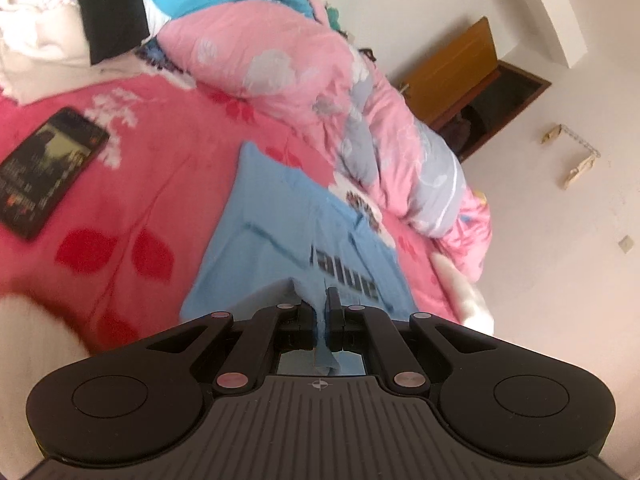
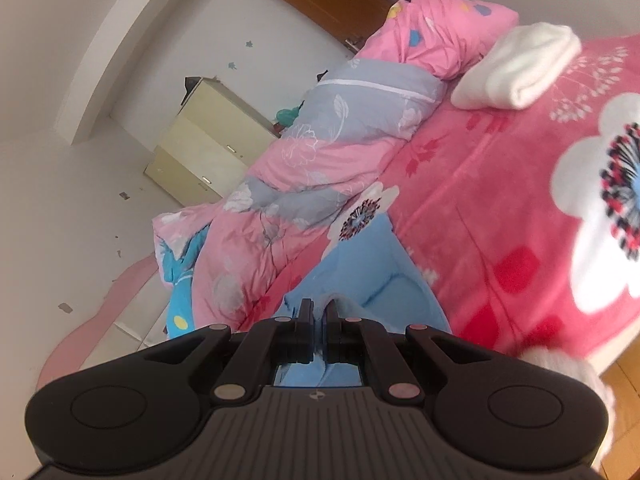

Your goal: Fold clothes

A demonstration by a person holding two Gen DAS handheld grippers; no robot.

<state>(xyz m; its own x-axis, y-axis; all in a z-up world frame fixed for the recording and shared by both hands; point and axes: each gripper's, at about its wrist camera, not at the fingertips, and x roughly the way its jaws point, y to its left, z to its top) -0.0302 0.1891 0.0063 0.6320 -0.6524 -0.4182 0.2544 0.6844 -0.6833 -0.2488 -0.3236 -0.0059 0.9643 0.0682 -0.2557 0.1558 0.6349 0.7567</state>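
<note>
The left gripper (image 1: 321, 300) is clenched on a fold of the blue shirt (image 1: 280, 232), with a strip of the cloth pinched between its jaws and trailing back toward the camera. The right gripper (image 2: 319, 312) is likewise clamped on the same shirt (image 2: 360, 276), blue fabric showing between and behind its closed jaws. The shirt lies on the bed's red blanket (image 1: 160, 184), its dark printed lettering showing just ahead of the left gripper. It lies close to the pink quilt (image 1: 288, 64) heaped along the bed's far side, and in the right wrist view one edge reaches a white flower printed on the blanket (image 2: 500, 184) next to the quilt (image 2: 320, 152). A dark book (image 1: 48, 168) lies flat on the blanket well apart from the shirt, toward the corner where white cloth (image 1: 36, 36) and a black garment (image 1: 108, 8) are piled. A folded white towel (image 2: 520, 72) rests at the quilt's end. Beyond the bed stand a cream cabinet (image 2: 200, 148) and a wooden door (image 1: 452, 68). Both views are slightly blurred.
</note>
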